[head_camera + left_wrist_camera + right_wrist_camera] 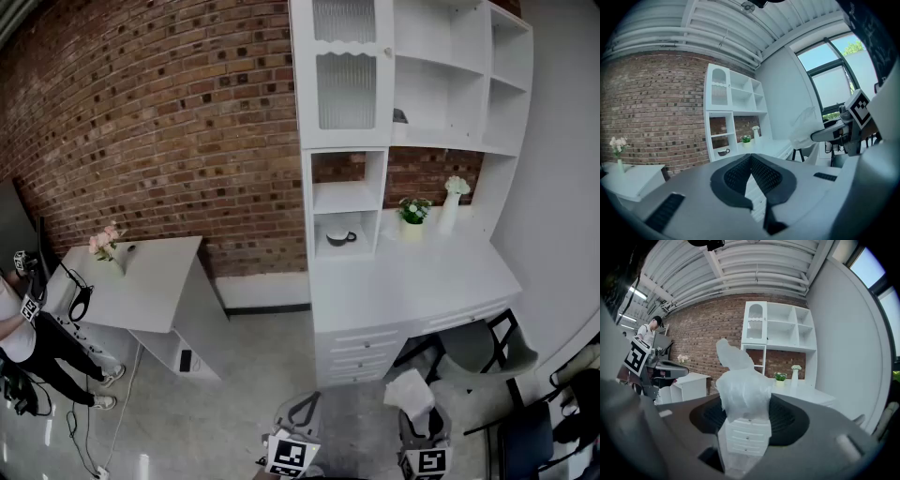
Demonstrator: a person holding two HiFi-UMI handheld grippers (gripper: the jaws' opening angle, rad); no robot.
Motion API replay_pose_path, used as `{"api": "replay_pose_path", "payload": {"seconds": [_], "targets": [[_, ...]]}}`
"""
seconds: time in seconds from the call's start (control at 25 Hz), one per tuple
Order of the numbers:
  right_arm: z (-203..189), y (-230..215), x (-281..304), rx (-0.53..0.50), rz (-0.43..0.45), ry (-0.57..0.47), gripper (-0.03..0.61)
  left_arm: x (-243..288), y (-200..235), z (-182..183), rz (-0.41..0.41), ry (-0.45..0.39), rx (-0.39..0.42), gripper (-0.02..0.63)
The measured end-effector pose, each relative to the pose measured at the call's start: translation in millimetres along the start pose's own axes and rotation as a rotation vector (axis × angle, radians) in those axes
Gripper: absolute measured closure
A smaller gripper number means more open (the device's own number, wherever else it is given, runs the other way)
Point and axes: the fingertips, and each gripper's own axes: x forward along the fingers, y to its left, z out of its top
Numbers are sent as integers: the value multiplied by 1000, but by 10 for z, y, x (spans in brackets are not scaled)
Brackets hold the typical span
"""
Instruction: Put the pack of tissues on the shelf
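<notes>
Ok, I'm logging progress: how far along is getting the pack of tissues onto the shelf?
Done: the white plastic-wrapped pack of tissues is picked up, clamped in the right gripper. In hand: it is held in the air, short of the tall white shelf unit. Left: bring it up, set it on a shelf board and let go. The left gripper is shut and empty.

Left gripper (751, 158), closed and empty, faces shelf (733, 117).

Grey left tongs (751, 159) and right tongs (747, 416) carry black-and-white marker cubes (289, 457).
</notes>
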Motion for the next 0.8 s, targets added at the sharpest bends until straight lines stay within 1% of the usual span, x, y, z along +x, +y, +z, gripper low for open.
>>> {"api": "replay_pose_path", "payload": {"seconds": [0.24, 0.4, 0.56, 0.8], "targets": [[-21, 77, -23, 0, 18, -4, 338, -33, -26, 11, -5, -19, 8, 604], [39, 102, -4, 11, -5, -41, 331, -65, -8, 39, -16, -24, 7, 604], [23, 132, 25, 13, -11, -41, 328, -75, -1, -4, -23, -25, 8, 603], [31, 124, 80, 0, -2, -28, 328, -19, 13, -23, -6, -2, -29, 604]]}}
